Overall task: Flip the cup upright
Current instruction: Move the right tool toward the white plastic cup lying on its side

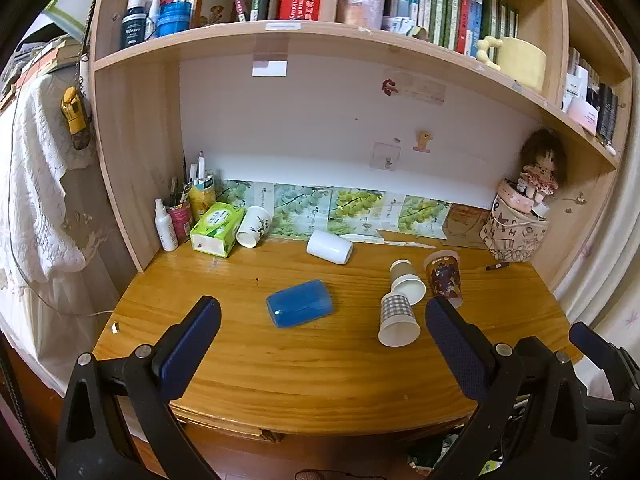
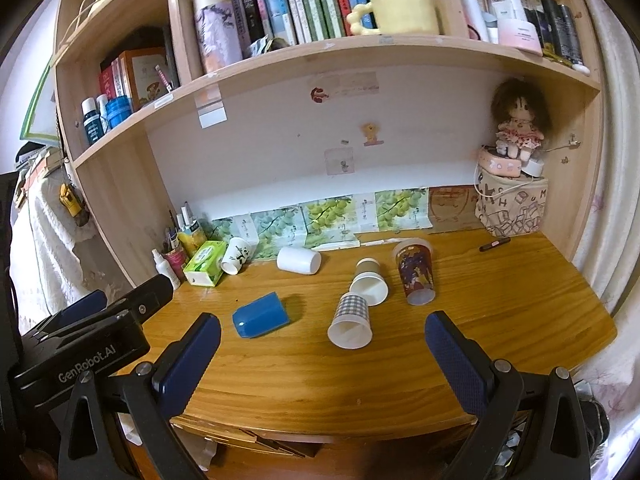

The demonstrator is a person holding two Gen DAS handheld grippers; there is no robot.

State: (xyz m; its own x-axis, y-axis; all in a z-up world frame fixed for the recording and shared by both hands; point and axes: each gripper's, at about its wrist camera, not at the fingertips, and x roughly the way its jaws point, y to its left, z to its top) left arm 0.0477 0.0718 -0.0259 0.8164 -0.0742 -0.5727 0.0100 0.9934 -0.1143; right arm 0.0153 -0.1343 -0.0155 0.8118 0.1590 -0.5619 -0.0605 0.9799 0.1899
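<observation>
Left gripper (image 1: 322, 308) is hovering spread and empty over the tabletop (image 1: 280, 364). Blue cup (image 1: 300, 309) is lying sideways just left of the checked cup (image 1: 397, 320). Right gripper (image 2: 322, 322) is likewise hovering spread, empty.

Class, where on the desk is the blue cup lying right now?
In both views the blue cup lies on its side near the desk's middle, left of the checkered paper cup and in front of the white cup.
</observation>
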